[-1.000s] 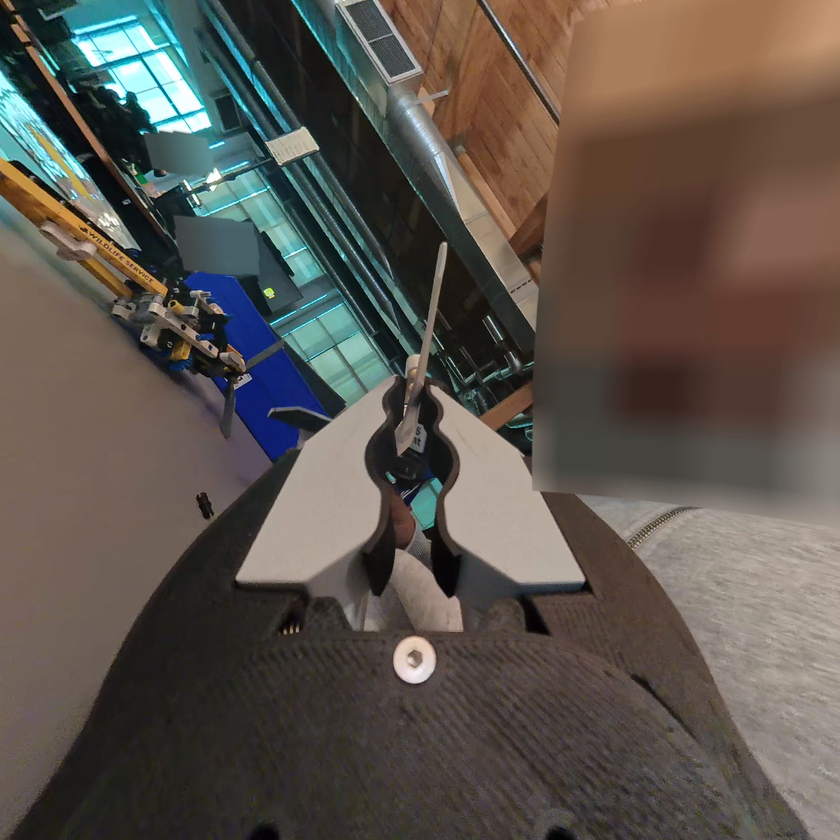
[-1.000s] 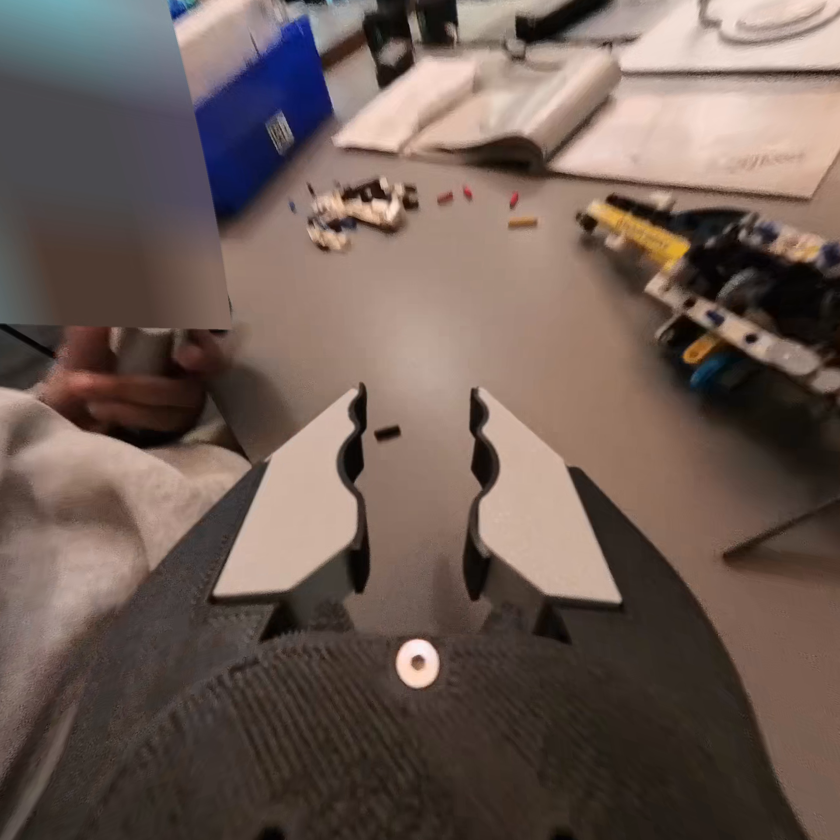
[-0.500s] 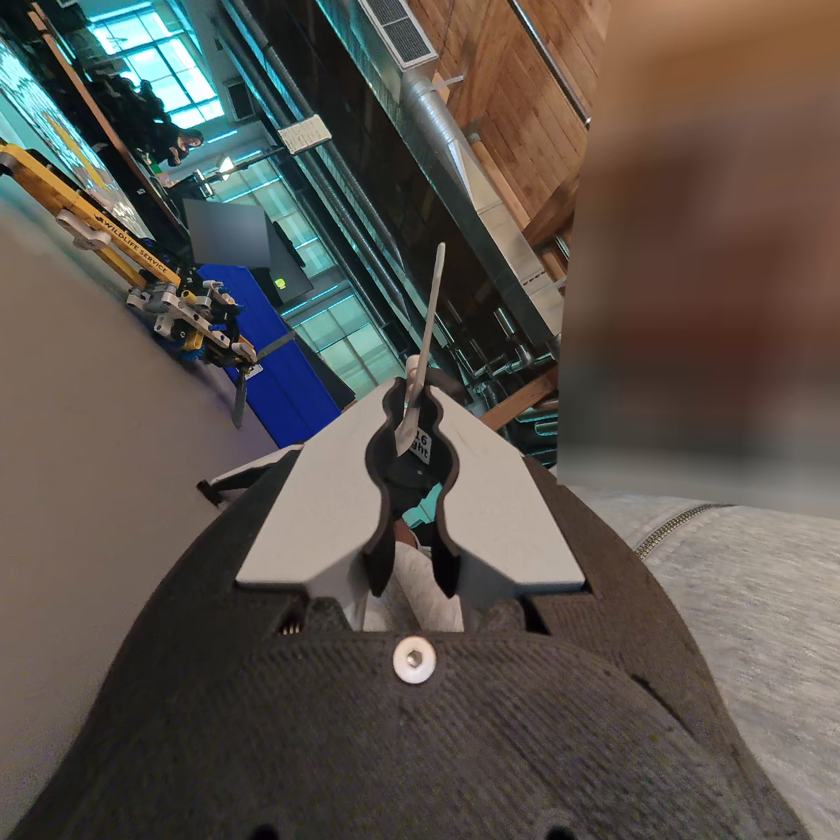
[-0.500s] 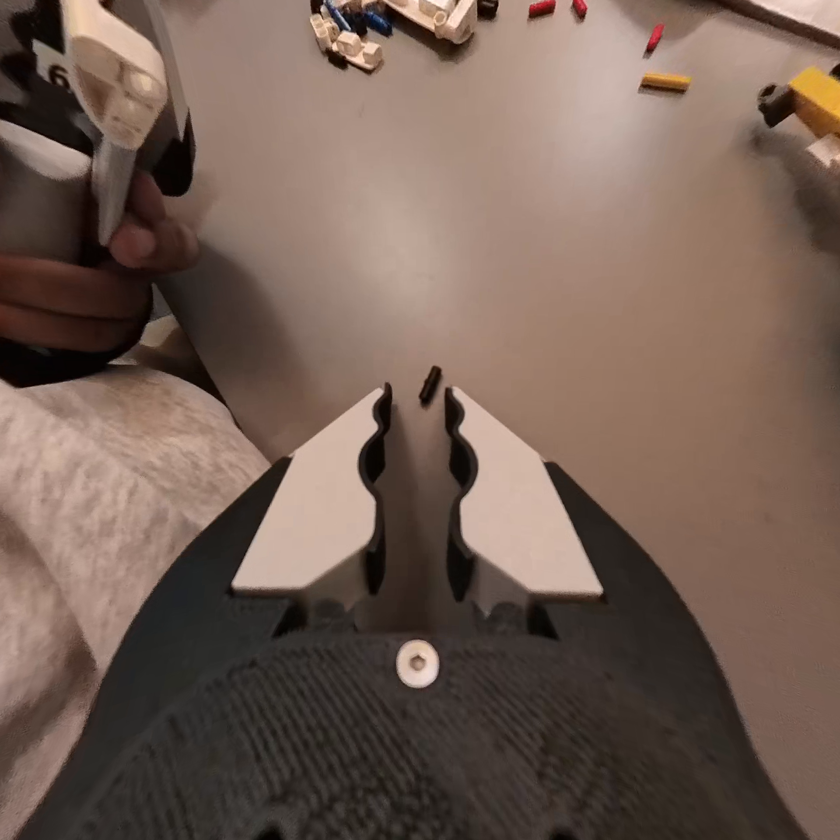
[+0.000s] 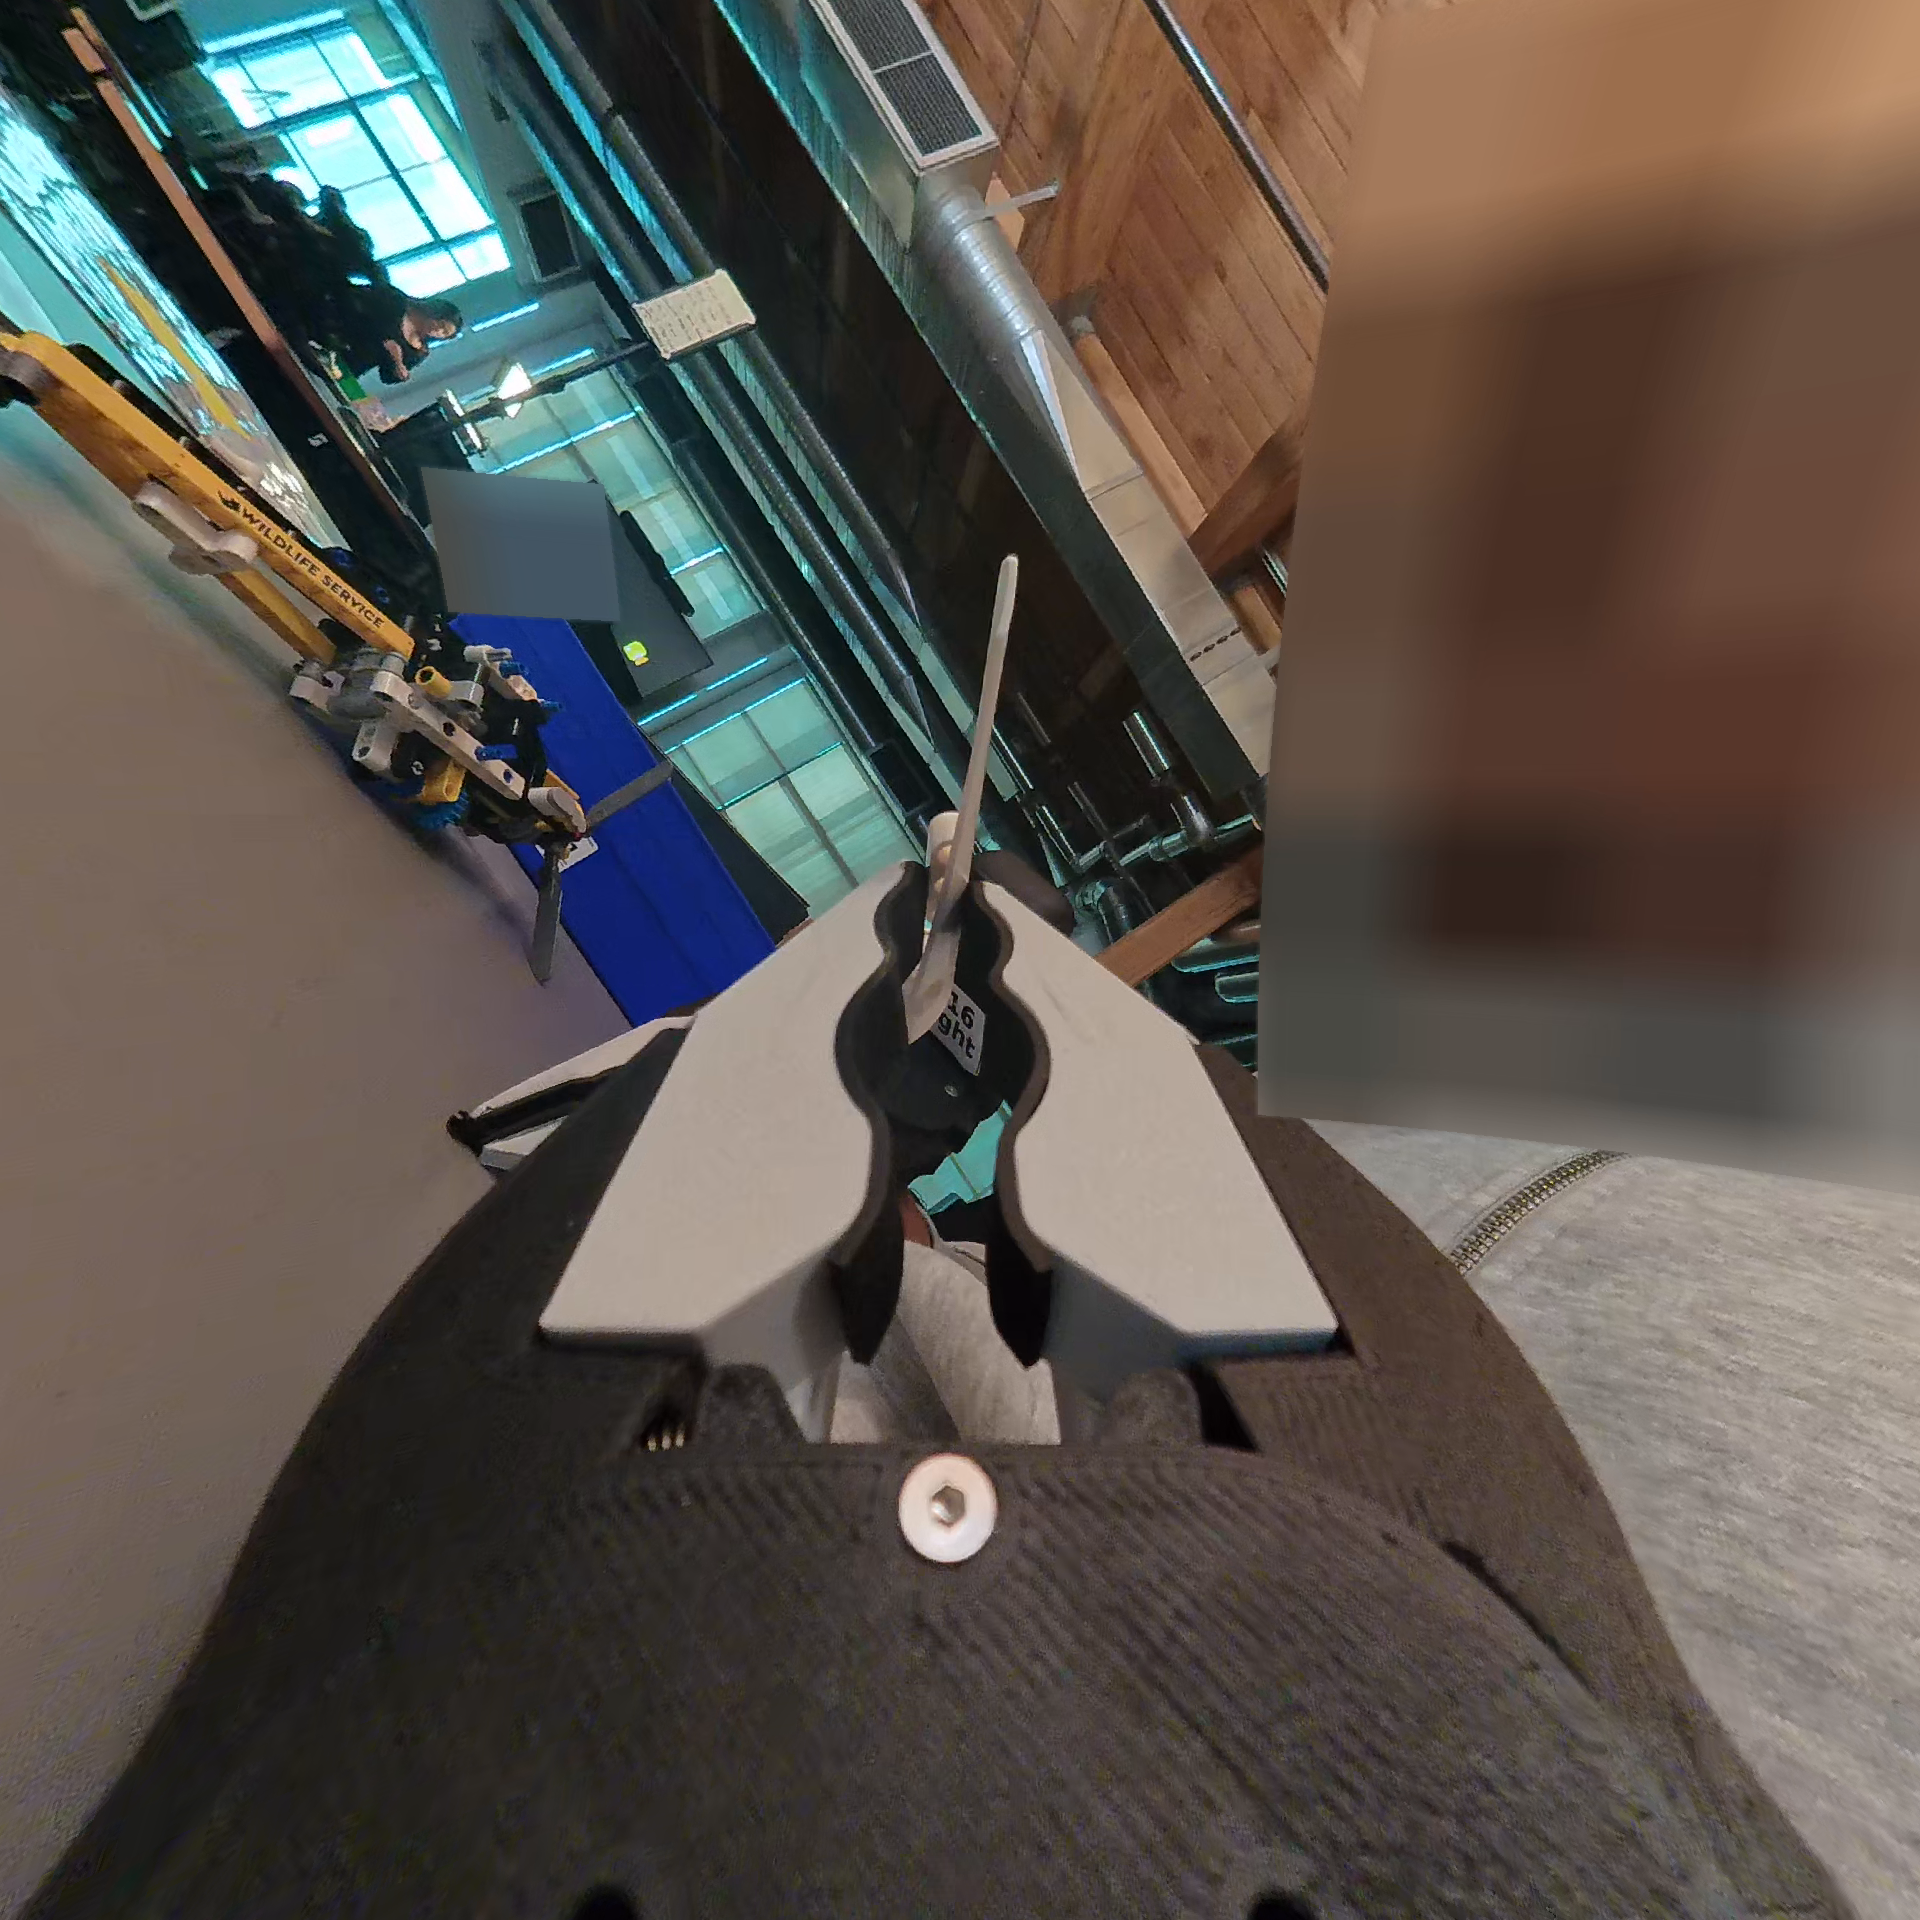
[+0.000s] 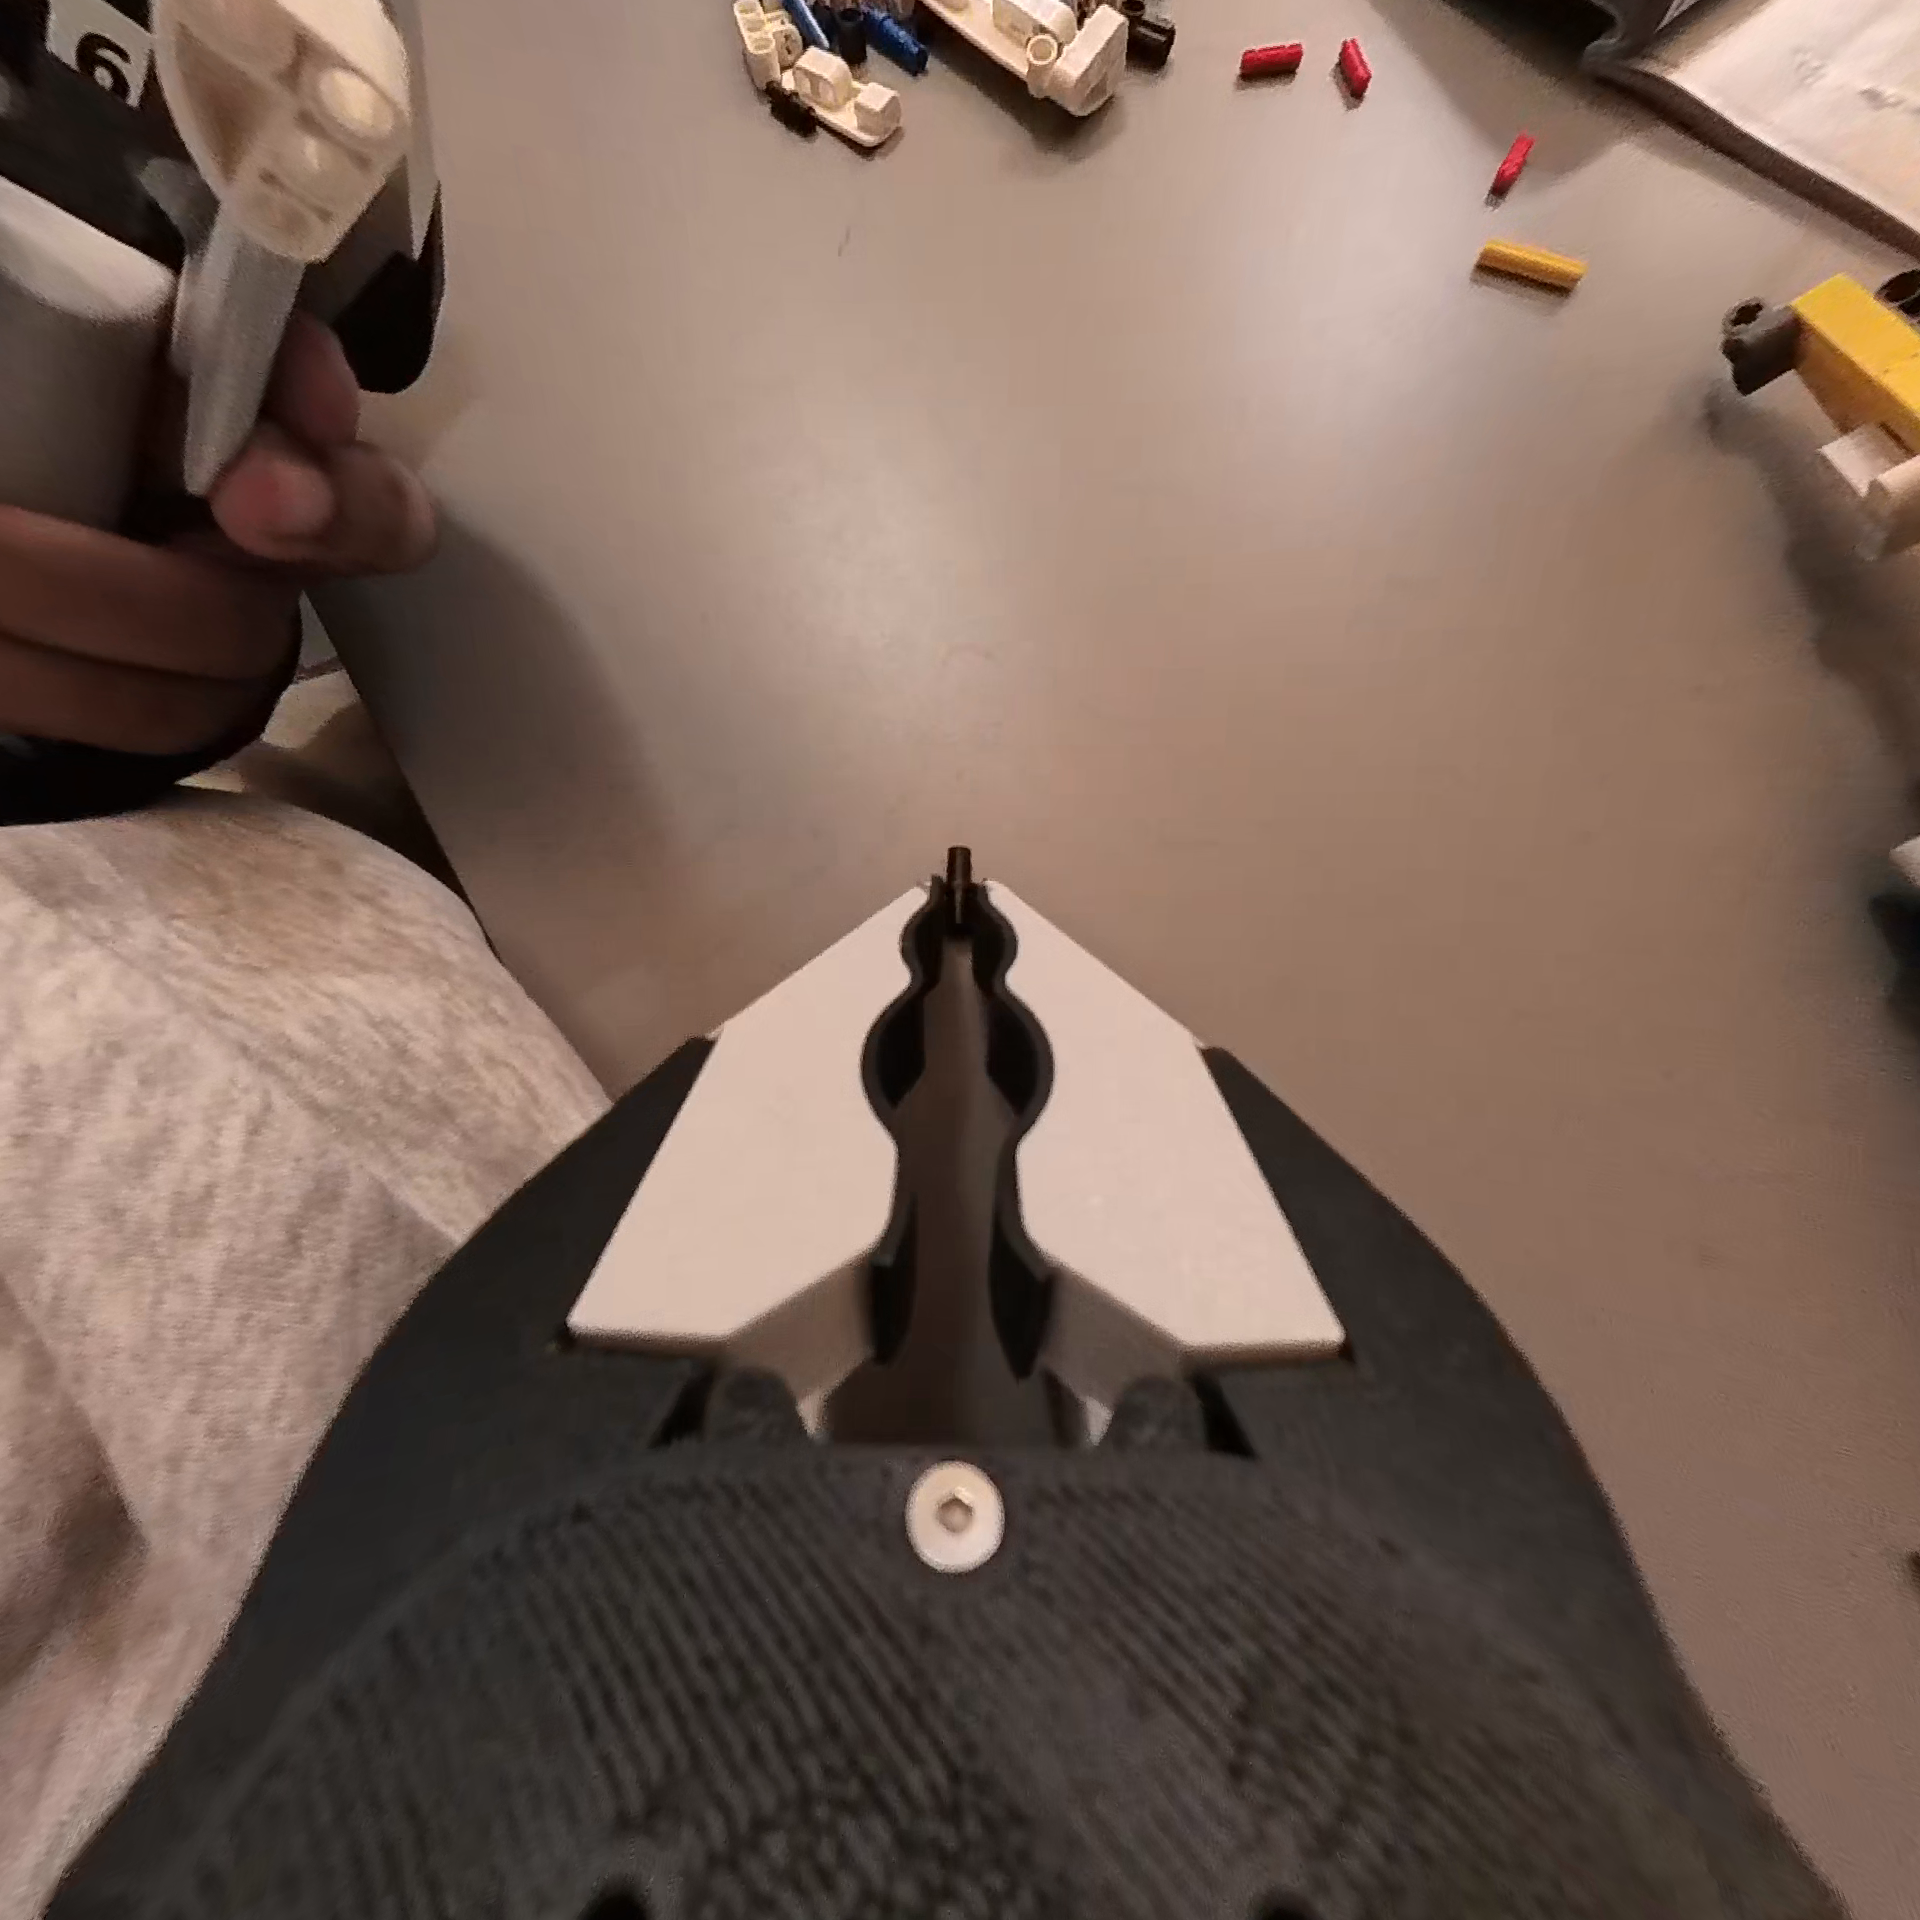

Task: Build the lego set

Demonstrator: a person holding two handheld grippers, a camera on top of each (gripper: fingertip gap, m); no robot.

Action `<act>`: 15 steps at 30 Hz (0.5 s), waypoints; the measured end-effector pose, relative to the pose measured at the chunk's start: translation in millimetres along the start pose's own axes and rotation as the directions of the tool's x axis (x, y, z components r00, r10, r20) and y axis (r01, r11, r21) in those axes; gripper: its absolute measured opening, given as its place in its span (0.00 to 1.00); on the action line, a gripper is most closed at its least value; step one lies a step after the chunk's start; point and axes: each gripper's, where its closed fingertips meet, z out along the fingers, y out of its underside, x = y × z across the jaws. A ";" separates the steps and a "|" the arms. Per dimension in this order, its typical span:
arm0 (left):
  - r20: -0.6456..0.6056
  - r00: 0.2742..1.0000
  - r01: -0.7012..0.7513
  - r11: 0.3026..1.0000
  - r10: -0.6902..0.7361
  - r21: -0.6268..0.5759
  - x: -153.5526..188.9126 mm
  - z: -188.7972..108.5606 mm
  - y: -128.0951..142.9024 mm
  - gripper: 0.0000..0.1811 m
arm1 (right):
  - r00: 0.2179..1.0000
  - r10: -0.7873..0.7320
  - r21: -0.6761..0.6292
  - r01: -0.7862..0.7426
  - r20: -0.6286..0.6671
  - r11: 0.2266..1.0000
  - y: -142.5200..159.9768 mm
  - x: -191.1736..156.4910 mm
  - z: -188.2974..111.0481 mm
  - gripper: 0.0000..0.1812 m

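My left gripper (image 5: 948, 896) is shut on a grey rotor blade (image 5: 985, 707) with a white hub, tilted up toward the ceiling. The blade and its white hub (image 6: 286, 156) also show at the upper left of the right wrist view, held by the other gripper and a hand. My right gripper (image 6: 958, 888) is shut on a small black pin (image 6: 957, 869) at its tips, low over the grey table (image 6: 1039, 468). The partly built yellow and grey helicopter model (image 5: 436, 717) lies on the table in the left wrist view; its yellow end (image 6: 1860, 358) shows at the right edge.
A pile of white, blue and black loose pieces (image 6: 935, 52) lies at the far side of the table, with red pins (image 6: 1273, 60) and a yellow axle piece (image 6: 1529, 265) beside it. An open booklet (image 6: 1787, 94) is at the top right. A blue box (image 5: 623, 862) stands behind the model. My hands' fingertips stand some 12 cm from each other. About 20 cm separates my right fingertips from the yellow axle piece (image 6: 1529, 265).
My right gripper moved down to the black pin and closed on it, from wide open a second ago. My left gripper stayed shut on the blade and shifted only slightly.
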 end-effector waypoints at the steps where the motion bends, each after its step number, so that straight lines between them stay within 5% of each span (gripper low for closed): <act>1: 0.001 1.000 0.000 1.000 0.000 -0.001 -0.1 0.1 0.1 0.03 | 1.000 -0.005 0.002 0.005 0.005 1.000 -0.4 -0.7 -0.4 0.02; 4: 0.013 1.000 0.010 1.000 -0.009 -0.026 -2.1 1.0 2.8 0.03 | 0.998 -0.039 0.131 0.031 0.057 0.991 -22.9 -6.7 -15.4 0.02; 8: 0.047 0.995 0.094 0.970 -0.086 -0.225 -7.4 8.0 32.5 0.03 | 0.954 -0.241 0.340 0.170 0.179 0.925 -67.2 -22.9 -60.0 0.01; 15: 0.097 0.975 0.222 0.927 -0.201 -0.302 -15.3 11.6 54.0 0.02 | 0.742 -0.618 0.270 0.559 0.258 0.784 -58.7 -38.9 -78.0 0.01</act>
